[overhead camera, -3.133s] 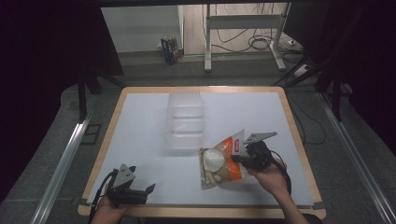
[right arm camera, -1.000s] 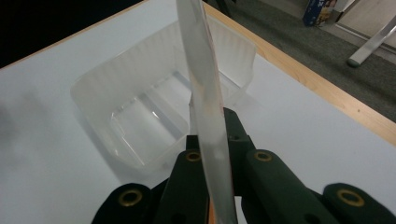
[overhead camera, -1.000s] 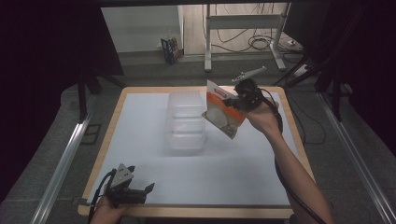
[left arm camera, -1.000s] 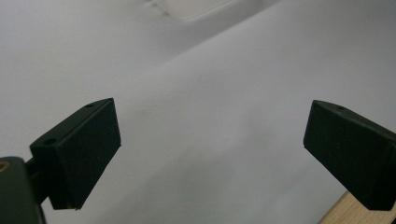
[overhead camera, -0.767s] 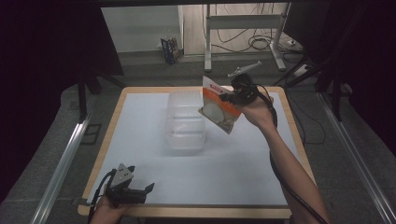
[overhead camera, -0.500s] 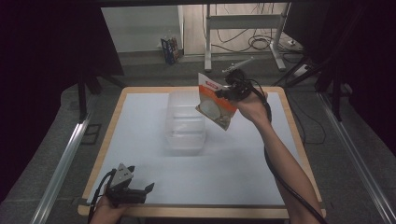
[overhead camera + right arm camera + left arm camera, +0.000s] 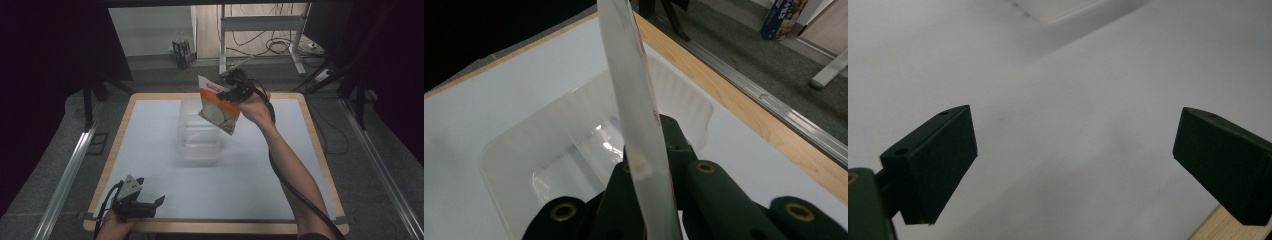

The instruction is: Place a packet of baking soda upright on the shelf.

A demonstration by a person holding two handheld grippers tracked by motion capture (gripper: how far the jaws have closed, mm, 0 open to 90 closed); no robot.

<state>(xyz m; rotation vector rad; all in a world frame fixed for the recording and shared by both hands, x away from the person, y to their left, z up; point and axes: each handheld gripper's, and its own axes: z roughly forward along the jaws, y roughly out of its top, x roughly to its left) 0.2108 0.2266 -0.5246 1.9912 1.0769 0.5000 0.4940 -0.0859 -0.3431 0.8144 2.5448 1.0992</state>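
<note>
My right gripper (image 7: 231, 92) is shut on an orange-and-white snack bag (image 7: 218, 105), which it holds in the air over the far end of a clear plastic bin (image 7: 199, 134). In the right gripper view the bag (image 7: 634, 95) runs edge-on between the closed jaws, with the bin (image 7: 574, 150) open below it. My left gripper (image 7: 150, 204) rests near the table's front left edge, jaws wide apart. Its own view shows the two black fingers (image 7: 933, 165) spread over bare white tabletop with nothing between them.
The white table top has a wooden rim (image 7: 225, 226). Beyond the far edge lie grey floor, a metal stand's legs (image 7: 260, 25) with cables, and a small box (image 7: 182, 52). Metal rails (image 7: 65, 175) run along both sides.
My right hand has lifted the bag off the table's front right area and carried it back and leftward, now above the bin's far end. The left gripper has stayed put.
</note>
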